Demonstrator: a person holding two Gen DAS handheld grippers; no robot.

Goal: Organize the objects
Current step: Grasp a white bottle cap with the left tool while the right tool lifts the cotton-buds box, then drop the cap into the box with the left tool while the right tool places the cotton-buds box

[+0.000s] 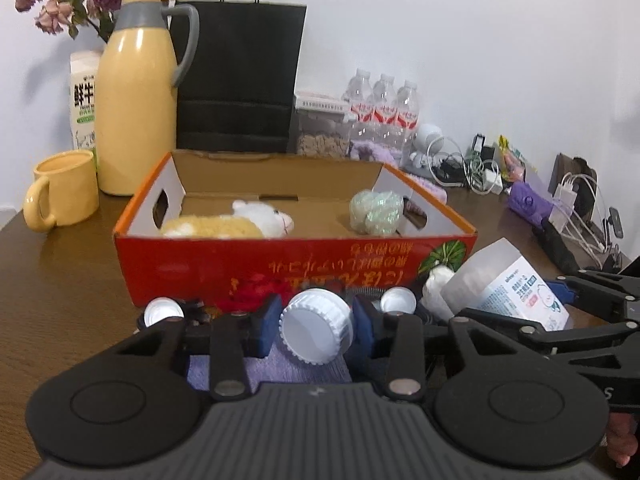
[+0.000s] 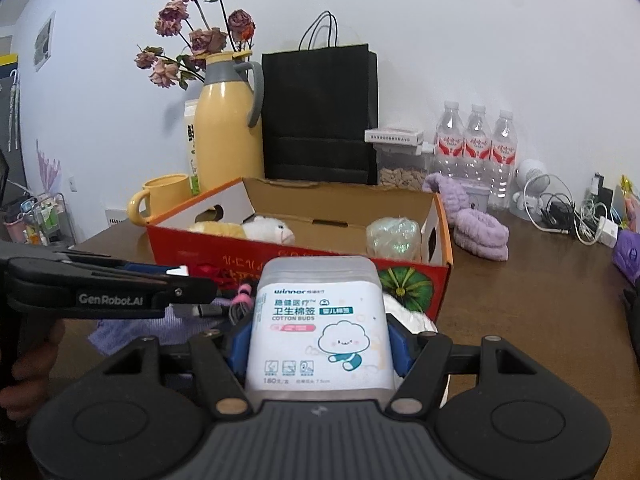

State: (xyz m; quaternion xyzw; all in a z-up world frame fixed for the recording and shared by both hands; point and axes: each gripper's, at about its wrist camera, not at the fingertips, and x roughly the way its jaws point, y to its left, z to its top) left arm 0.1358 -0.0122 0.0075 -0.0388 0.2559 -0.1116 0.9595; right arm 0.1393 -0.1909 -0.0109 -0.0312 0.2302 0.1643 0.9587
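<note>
Keep your left gripper (image 1: 316,326) pinching the white ribbed plastic cap (image 1: 316,330), your right gripper (image 2: 318,342) clamping the translucent cotton-bud box (image 2: 318,320); lift both clear over the red cardboard box's (image 1: 240,264) wall

The left gripper (image 1: 316,322) has a dark grey ribbed body, 2 round black discs, black linkage arms with silver rivets and blue pads (image 1: 268,326). The right gripper (image 2: 318,346) is built alike. White lettering "GenRobot.AI" marks the left gripper's black side.
</note>
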